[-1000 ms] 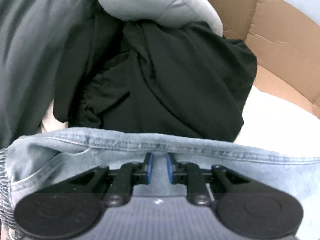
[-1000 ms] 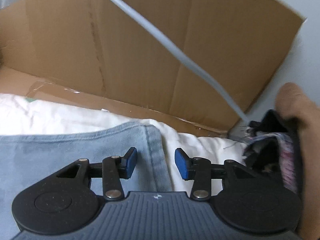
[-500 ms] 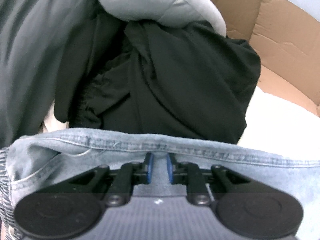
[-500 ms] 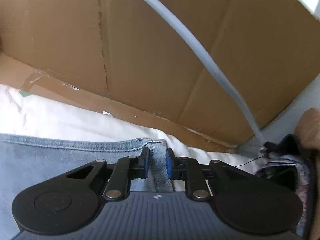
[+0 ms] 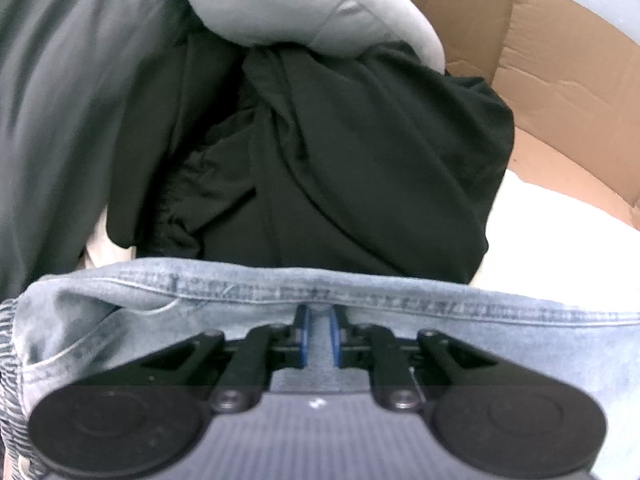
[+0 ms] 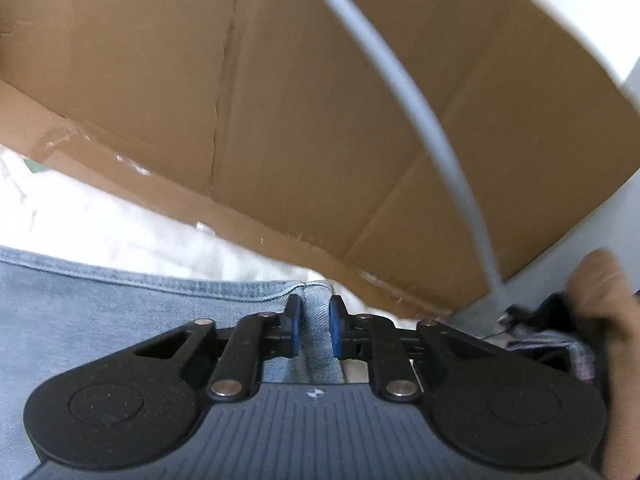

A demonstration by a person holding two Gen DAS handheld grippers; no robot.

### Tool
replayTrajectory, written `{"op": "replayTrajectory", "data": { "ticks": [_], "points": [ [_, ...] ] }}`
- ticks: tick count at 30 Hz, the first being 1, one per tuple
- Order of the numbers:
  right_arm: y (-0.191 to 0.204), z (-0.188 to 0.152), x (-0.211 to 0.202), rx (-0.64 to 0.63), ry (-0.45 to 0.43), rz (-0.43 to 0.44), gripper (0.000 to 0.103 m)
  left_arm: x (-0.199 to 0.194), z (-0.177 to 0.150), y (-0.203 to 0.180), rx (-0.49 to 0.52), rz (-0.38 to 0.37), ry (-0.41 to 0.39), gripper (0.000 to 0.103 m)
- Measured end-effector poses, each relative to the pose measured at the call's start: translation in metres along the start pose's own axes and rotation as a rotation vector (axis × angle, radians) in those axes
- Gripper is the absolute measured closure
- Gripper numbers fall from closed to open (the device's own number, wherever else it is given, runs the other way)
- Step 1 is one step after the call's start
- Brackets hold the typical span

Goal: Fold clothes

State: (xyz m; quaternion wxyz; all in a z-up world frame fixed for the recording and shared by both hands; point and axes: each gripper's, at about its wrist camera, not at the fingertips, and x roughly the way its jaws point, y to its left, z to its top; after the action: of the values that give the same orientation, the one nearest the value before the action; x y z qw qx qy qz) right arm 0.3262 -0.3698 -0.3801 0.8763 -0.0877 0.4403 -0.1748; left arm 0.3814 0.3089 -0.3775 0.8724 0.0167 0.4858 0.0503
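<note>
A light blue denim garment (image 5: 500, 332) lies on a white cloth surface (image 5: 552, 248). My left gripper (image 5: 320, 334) is shut on its stitched hem near the middle. In the right wrist view the same denim garment (image 6: 120, 308) runs in from the left, and my right gripper (image 6: 313, 328) is shut on its corner by the seam. Both grippers hold the denim edge just above the white surface (image 6: 100, 224).
A pile of black clothes (image 5: 340, 160), a dark grey garment (image 5: 60, 100) and a light grey one (image 5: 288, 4) lies right behind the denim. Cardboard box walls (image 6: 280, 100) stand close behind. A grey tube (image 6: 432, 132) crosses the box. More clothes (image 6: 560, 336) lie at the right.
My right gripper moved forward onto the denim corner and closed on it, then lifted slightly. My left gripper kept its grip on the hem and barely moved.
</note>
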Motion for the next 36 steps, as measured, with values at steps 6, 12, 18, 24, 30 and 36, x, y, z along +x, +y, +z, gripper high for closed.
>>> {"op": "replayTrajectory", "data": {
  "ticks": [6, 12, 18, 24, 30, 36],
  "points": [
    [-0.021, -0.009, -0.025, 0.007, -0.025, 0.082, 0.066, -0.006, 0.0, 0.004, -0.033, -0.013, 0.007, 0.091],
    [-0.051, -0.032, -0.052, 0.164, -0.006, 0.149, 0.066, -0.024, -0.01, 0.0, 0.016, -0.057, 0.039, 0.09],
    [-0.053, -0.08, -0.074, 0.261, 0.056, 0.075, 0.066, -0.046, -0.025, -0.007, 0.03, -0.115, 0.045, 0.09],
    [-0.04, -0.11, -0.075, 0.282, 0.134, 0.059, 0.066, -0.06, -0.036, -0.023, 0.049, -0.17, 0.037, 0.09],
    [-0.036, -0.114, -0.084, 0.302, 0.121, 0.041, 0.066, -0.064, -0.03, -0.035, 0.05, -0.232, 0.023, 0.09],
    [-0.03, -0.113, -0.088, 0.34, 0.143, 0.024, 0.063, -0.05, -0.04, -0.046, 0.076, -0.233, 0.035, 0.09]
  ]
}}
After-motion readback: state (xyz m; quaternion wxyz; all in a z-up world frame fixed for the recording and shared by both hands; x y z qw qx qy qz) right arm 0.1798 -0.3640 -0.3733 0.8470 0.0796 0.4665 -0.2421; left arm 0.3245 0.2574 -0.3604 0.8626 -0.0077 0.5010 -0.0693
